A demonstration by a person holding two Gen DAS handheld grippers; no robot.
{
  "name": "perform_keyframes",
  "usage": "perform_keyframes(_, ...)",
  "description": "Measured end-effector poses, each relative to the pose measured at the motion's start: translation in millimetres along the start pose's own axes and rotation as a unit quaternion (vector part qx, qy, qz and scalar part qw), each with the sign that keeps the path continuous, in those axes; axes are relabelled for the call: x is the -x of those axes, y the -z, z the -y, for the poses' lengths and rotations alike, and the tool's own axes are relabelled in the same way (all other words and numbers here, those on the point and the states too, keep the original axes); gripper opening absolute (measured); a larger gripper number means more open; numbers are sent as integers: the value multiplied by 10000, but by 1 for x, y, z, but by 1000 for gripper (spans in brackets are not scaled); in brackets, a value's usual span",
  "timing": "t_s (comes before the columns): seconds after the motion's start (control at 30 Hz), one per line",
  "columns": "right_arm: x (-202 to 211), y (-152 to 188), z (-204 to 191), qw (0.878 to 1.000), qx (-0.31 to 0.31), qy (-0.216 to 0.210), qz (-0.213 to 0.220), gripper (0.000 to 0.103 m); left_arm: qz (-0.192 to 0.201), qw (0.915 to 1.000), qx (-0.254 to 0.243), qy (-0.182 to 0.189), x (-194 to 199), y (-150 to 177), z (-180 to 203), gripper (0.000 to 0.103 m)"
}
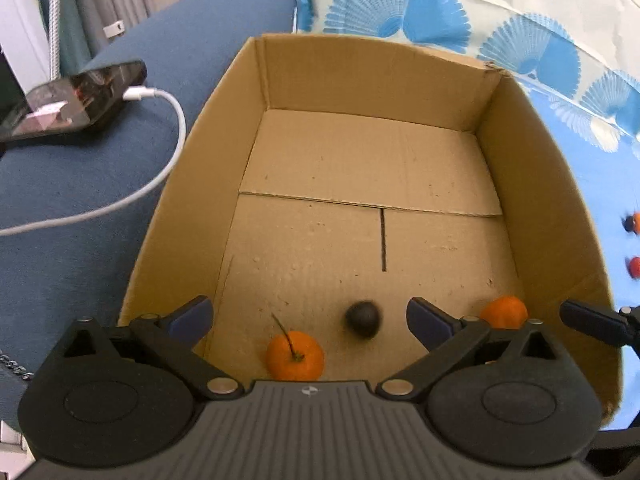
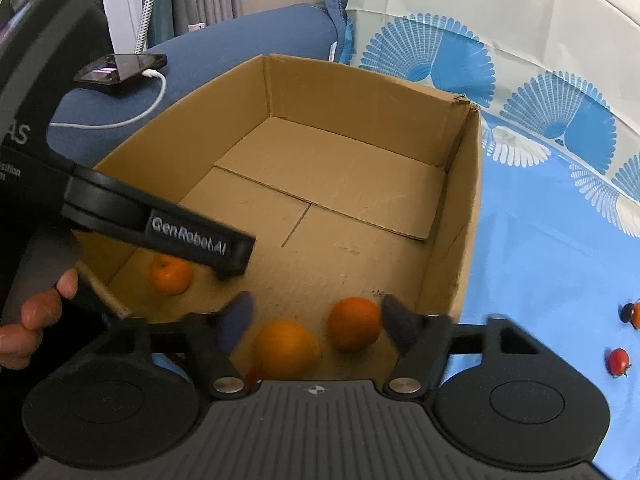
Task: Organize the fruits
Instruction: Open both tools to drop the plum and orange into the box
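An open cardboard box [image 1: 532, 184] stands on a blue patterned cloth. My left gripper [image 1: 308, 316] hangs open and wide over its near end. A small dark round fruit [image 1: 363, 319], blurred, is between the fingers and touches neither. Below lies an orange with a stem [image 1: 295, 356], with another orange [image 1: 504, 312] by the right wall. My right gripper [image 2: 318, 322] is open over the box's near corner. Two oranges [image 2: 288, 348] [image 2: 353, 323] show between its fingers, the right one close to the right pad. The stemmed orange [image 2: 172, 274] sits under the left tool's black arm [image 2: 192, 236].
Small red fruits [image 2: 618, 362] [image 2: 632, 314] lie on the blue cloth [image 2: 540, 260] right of the box. A phone [image 1: 76, 100] with a white cable [image 1: 160, 176] rests on the blue cushion to the left. A person's hand [image 2: 32, 320] grips the left tool.
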State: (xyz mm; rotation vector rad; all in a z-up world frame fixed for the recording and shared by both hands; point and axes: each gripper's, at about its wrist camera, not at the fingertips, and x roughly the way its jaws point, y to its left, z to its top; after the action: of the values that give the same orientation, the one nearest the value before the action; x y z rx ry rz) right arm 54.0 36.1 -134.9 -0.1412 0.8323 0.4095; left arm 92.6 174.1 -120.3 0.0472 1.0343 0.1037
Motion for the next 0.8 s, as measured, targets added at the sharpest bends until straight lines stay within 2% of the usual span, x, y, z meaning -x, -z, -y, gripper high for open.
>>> perform_keyframes(0.17,32,7,-5,9999,-111,-9,60,84,8,9999,-154,41,27,13,0,103)
perform_keyframes(0.3,63,18,-9,9995,-248,48,164,86,49,9999,-31,122,57,32,-2,103)
perform_keyframes(0.5,100,33,-17,9990,-380,111,225,89,198,9995,228,27,100,64,-4,103)
perform_keyframes(0.6,119,42,-20,9980,-441,243,388,89,248,9995,160,-56,112,78,-2,103)
perform_keyframes(0.8,158,45,-26,9931,-404,455,1003,91,511,9985,138,-121,140,90,-1,103)
